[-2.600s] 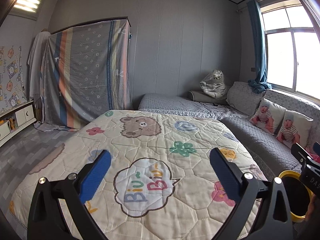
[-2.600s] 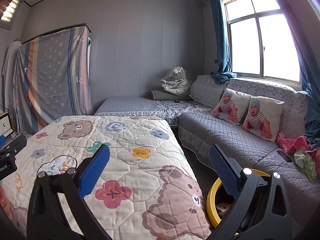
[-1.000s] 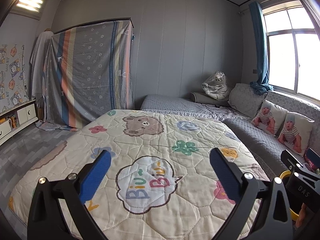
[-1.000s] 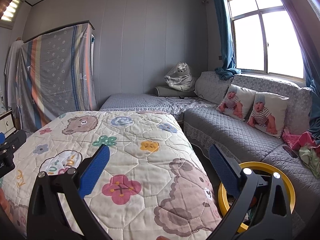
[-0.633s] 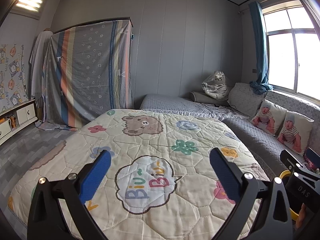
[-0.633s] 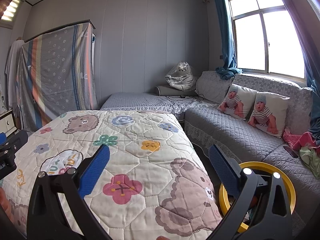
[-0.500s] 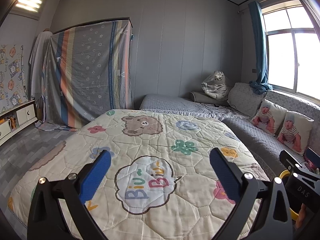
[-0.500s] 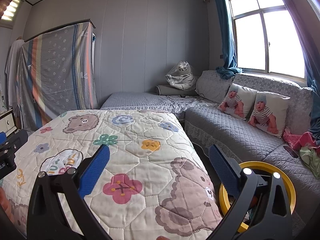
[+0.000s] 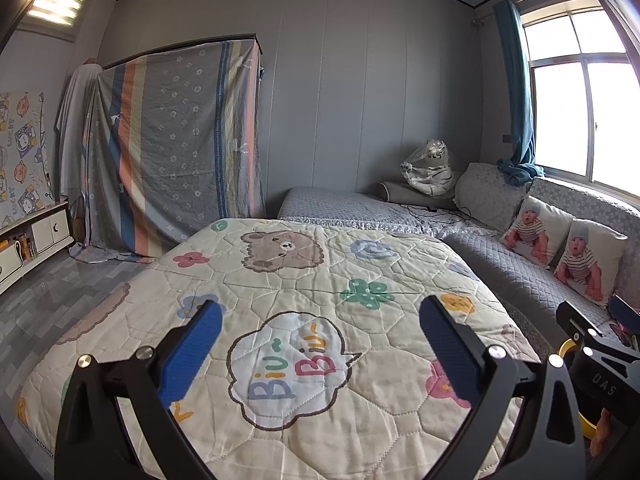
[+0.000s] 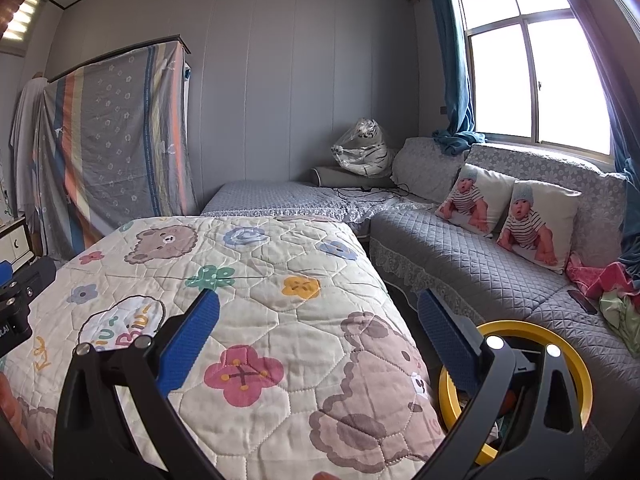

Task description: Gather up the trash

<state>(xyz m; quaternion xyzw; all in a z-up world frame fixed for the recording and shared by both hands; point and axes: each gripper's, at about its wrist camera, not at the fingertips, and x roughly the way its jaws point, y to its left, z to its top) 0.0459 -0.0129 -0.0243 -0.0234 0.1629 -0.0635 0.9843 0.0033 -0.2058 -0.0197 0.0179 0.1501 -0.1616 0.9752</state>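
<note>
My left gripper (image 9: 320, 344) is open and empty, held above the cartoon quilt (image 9: 312, 280) over its "Biu Biu" bubble. My right gripper (image 10: 318, 340) is open and empty above the quilt's right side (image 10: 280, 320). A yellow-rimmed bin (image 10: 568, 344) stands on the floor between the bed and the sofa, just behind the right gripper's right finger; a sliver of its rim shows in the left wrist view (image 9: 565, 347). No loose trash shows on the quilt.
A grey quilted corner sofa (image 10: 460, 256) runs along the right with two baby-print pillows (image 10: 508, 216) and crumpled clothes (image 10: 612, 292). A bagged plush tiger (image 10: 362, 148) sits in the far corner. A sheet-covered wardrobe (image 9: 172, 144) stands at the left, by a low cabinet (image 9: 28, 240).
Both grippers stay open and nearly still. The views drifted only slightly since a second ago; earlier the right gripper shifted so more of the bin's rim shows.
</note>
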